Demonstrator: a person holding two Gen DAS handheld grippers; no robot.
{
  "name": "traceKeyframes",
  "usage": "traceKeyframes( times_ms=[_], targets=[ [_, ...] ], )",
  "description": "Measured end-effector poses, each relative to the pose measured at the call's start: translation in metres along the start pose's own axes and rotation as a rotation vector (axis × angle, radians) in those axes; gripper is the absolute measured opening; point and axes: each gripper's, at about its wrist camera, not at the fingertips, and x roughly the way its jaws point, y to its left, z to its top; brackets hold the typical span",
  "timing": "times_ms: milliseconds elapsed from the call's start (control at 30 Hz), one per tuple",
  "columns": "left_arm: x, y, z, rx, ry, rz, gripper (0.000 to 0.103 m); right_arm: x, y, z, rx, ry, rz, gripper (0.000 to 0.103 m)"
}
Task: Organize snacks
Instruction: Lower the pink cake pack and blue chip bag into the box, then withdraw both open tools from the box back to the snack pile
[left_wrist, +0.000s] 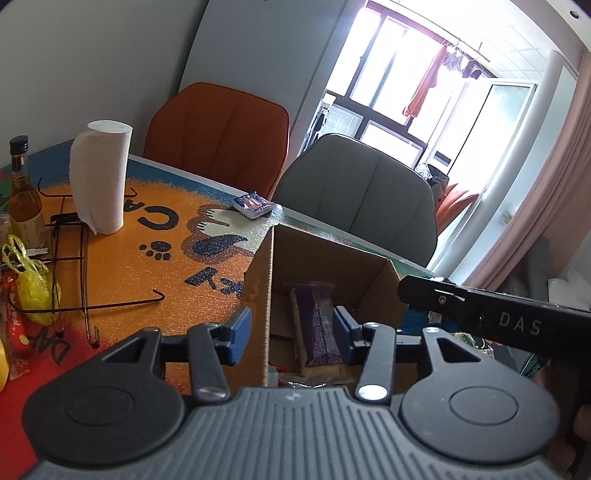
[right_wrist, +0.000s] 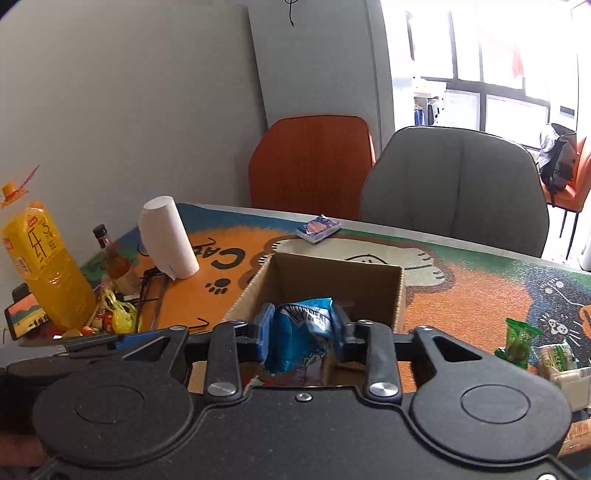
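An open cardboard box (left_wrist: 258, 266) stands on the orange cat-print table mat (left_wrist: 147, 280). A purple snack bar (left_wrist: 317, 325) lies inside it on other wrappers. My left gripper (left_wrist: 291, 330) is open, its blue pads astride the box's left wall and touching nothing. In the right wrist view the box (right_wrist: 332, 262) sits straight ahead. My right gripper (right_wrist: 303, 328) hangs over its near side, shut on a crumpled blue snack packet (right_wrist: 301, 332) that touches both pads. A small blue packet (right_wrist: 318, 228) lies at the table's far edge. Green packets (right_wrist: 519, 341) lie to the right.
A paper towel roll (left_wrist: 99, 177), a dark-capped bottle (left_wrist: 24, 199), a wire rack (left_wrist: 74, 258) and a yellow bag (left_wrist: 31, 280) crowd the left. A big yellow drink bottle (right_wrist: 40, 266) stands there too. An orange chair (left_wrist: 218, 136) and a grey chair (left_wrist: 354, 192) back the table.
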Motion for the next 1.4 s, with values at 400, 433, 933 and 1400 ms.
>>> traceKeyframes(
  times_ms=[400, 433, 933, 1400],
  targets=[
    [0.01, -0.023, -0.009, 0.023, 0.012, -0.003, 0.079, -0.017, -0.032, -0.014, 0.059, 0.005, -0.059, 0.056],
    [0.011, -0.026, -0.01, 0.029, 0.016, -0.003, 0.08, -0.019, -0.036, -0.016, 0.062, 0.008, -0.07, 0.059],
    [0.026, -0.066, -0.027, 0.08, 0.073, -0.055, 0.092, -0.047, -0.087, -0.044, 0.142, 0.005, -0.135, 0.103],
    [0.041, -0.101, -0.039, 0.142, 0.089, -0.108, 0.103, -0.059, -0.132, -0.066, 0.184, -0.002, -0.206, 0.103]
  ],
)
